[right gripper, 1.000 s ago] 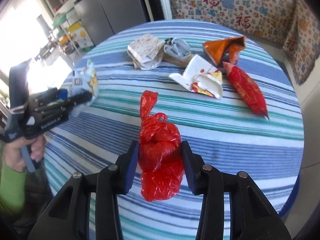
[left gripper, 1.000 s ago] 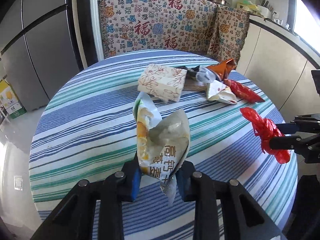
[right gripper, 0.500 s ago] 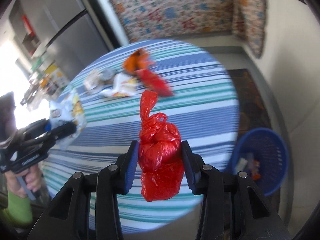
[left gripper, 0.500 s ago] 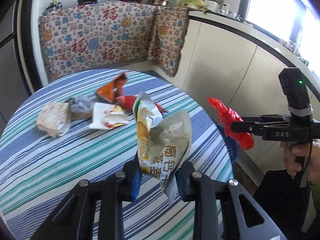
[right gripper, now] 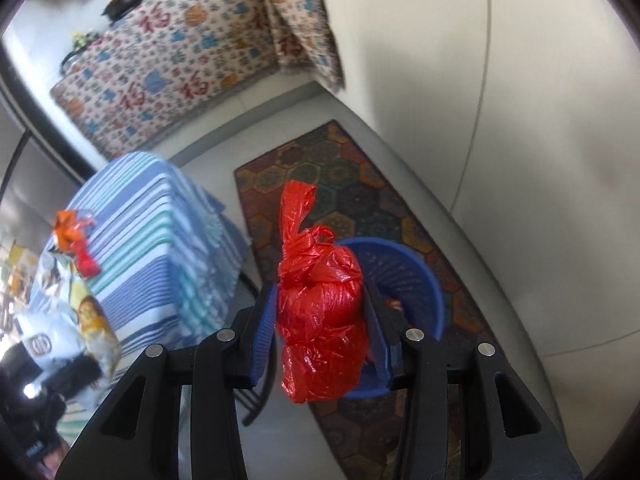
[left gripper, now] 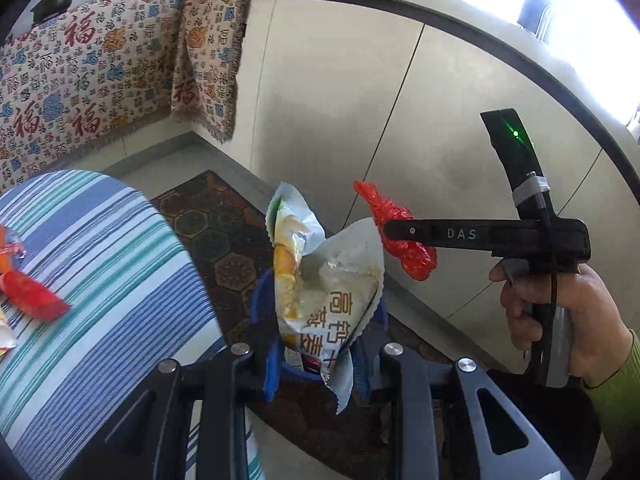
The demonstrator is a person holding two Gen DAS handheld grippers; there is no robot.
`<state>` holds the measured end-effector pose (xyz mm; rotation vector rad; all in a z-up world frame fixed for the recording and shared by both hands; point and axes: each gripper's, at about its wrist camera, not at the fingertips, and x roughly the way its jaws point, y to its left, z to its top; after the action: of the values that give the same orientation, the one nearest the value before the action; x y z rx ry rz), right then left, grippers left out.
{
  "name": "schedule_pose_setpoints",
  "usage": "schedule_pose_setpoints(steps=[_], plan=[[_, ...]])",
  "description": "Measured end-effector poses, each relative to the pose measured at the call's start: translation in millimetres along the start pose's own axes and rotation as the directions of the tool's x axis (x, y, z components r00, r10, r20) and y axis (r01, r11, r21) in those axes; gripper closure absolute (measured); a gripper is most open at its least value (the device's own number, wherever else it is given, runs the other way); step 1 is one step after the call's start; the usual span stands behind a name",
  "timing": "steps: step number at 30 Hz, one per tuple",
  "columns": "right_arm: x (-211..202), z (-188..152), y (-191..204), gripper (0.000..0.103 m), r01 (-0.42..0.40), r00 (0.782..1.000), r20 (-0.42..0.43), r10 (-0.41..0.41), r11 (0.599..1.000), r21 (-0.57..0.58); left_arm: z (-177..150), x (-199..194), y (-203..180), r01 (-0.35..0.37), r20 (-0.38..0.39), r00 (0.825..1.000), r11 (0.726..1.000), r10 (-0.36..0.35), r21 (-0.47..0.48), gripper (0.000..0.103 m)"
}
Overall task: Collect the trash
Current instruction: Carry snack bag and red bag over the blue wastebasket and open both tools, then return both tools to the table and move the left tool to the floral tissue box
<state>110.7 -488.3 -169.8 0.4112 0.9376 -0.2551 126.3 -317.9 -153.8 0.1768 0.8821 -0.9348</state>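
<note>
Left gripper [left gripper: 316, 364] clamped on crumpled snack bag [left gripper: 328, 280] printed with brown Chinese characters, above blue wastebasket [right gripper: 416, 276] on patterned rug [right gripper: 360, 184]. At three o'clock, right gripper [right gripper: 320, 344], lettered "DAS", squeezing knotted red plastic bag [right gripper: 320, 308]. Striped tablecloth [left gripper: 100, 280] at nine o'clock.

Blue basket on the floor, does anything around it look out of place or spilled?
Nothing looks spilled around the blue basket; it stands upright on the patterned rug. The only stray items are wrappers on the striped table, trash not yet collected.
</note>
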Motion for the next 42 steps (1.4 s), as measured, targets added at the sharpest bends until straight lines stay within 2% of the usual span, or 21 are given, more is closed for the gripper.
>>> schedule_pose_setpoints(steps=[9, 12, 18, 21, 22, 23, 24, 27, 31, 34, 38, 42], plan=[[33, -1, -52, 0.059, 0.0, 0.999, -0.032, 0.003, 0.996, 0.091, 7, 97, -17, 0.006, -0.096, 0.995, 1.0, -0.008, -0.021, 0.074], [36, 1, -61, 0.059, -0.028, 0.999, -0.037, 0.034, 0.99, 0.14, 4, 116, -20, 0.0, -0.123, 0.992, 1.0, -0.002, -0.011, 0.074], [42, 0, -70, 0.059, -0.008, 0.998, -0.055, 0.016, 0.99, 0.142, 4, 142, -21, -0.004, -0.146, 0.989, 1.0, 0.005, 0.011, 0.073], [44, 2, -73, 0.055, 0.003, 0.998, -0.055, 0.005, 0.99, 0.143, 4, 156, -22, -0.011, -0.156, 0.988, 1.0, 0.014, 0.022, 0.066], [45, 3, -75, 0.054, 0.004, 0.999, -0.052, 0.004, 0.989, 0.146, 4, 158, -21, -0.017, -0.158, 0.987, 1.0, 0.02, 0.022, 0.061], [45, 3, -76, 0.045, 0.001, 0.999, -0.047, 0.006, 0.989, 0.148, 4, 162, -20, -0.021, -0.156, 0.987, 1.0, 0.023, 0.017, 0.049], [46, 4, -77, 0.042, -0.002, 0.999, -0.042, 0.008, 0.989, 0.15, 6, 164, -18, -0.021, -0.149, 0.989, 1.0, 0.022, 0.012, 0.043], [43, 6, -78, 0.041, -0.008, 1.0, -0.027, 0.012, 0.988, 0.155, 12, 167, -14, -0.03, -0.141, 0.99, 1.0, 0.03, 0.004, 0.042], [35, 9, -78, 0.04, -0.021, 1.0, 0.004, 0.02, 0.986, 0.164, 18, 152, -9, -0.048, -0.121, 0.992, 0.999, 0.045, -0.018, 0.042], [25, 12, -73, 0.036, -0.01, 0.999, 0.045, 0.003, 0.989, 0.148, 15, 120, -10, -0.07, -0.079, 0.994, 0.998, 0.07, -0.006, 0.042], [10, 15, -51, 0.024, 0.045, 0.992, 0.11, -0.054, 0.996, 0.081, -2, 63, -6, -0.119, -0.031, 0.992, 0.993, 0.119, -0.003, 0.04], [2, 10, -17, 0.02, 0.066, 0.983, 0.172, -0.063, 0.998, -0.01, -34, 6, 16, -0.199, -0.025, 0.98, 0.979, 0.199, -0.036, 0.039]])
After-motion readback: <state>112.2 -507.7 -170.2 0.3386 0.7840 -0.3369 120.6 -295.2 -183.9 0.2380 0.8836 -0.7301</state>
